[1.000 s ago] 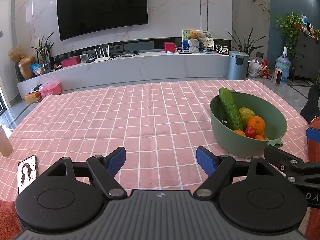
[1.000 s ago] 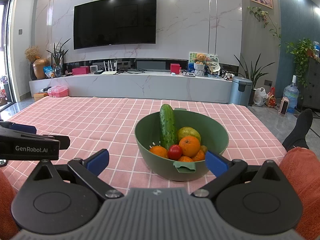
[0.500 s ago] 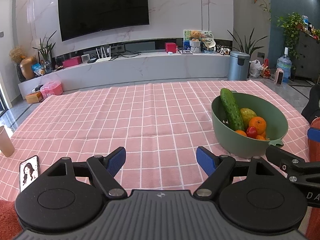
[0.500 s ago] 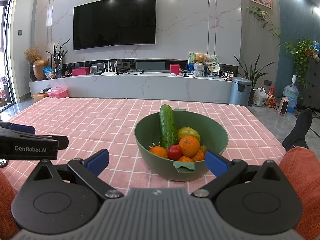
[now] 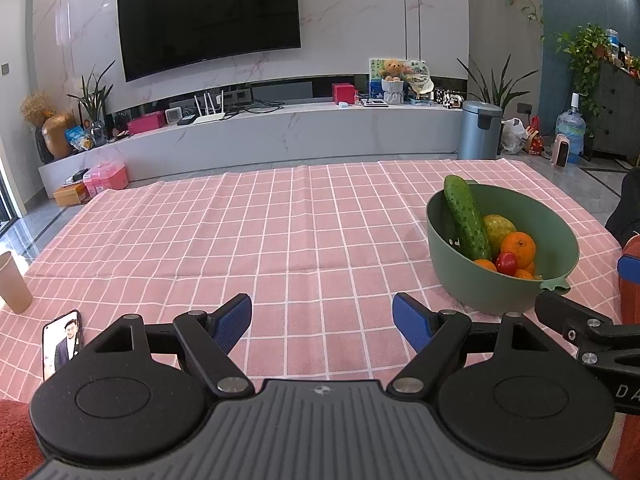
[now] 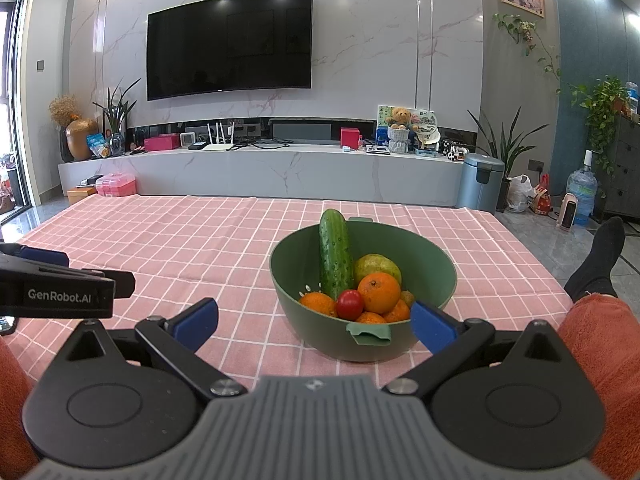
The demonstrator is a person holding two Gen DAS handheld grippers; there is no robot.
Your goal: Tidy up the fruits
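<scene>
On the counter [image 5: 280, 240] the bowl [image 6: 436, 280] sits right of centre, holding fruit. Both claws, left claw [image 5: 322, 316] and right claw [image 6: 314, 318], are released, empty. The cucumber [image 6: 335, 260] looks firm, light, slippery; grip mid-length. The tomato [image 6: 349, 304] looks softer.

A phone [image 5: 63, 342] and a paper cup [image 5: 13, 283] are seen at lower left on the pink checked cloth [image 5: 256, 240]; a television [image 5: 210, 14] is mounted above.
</scene>
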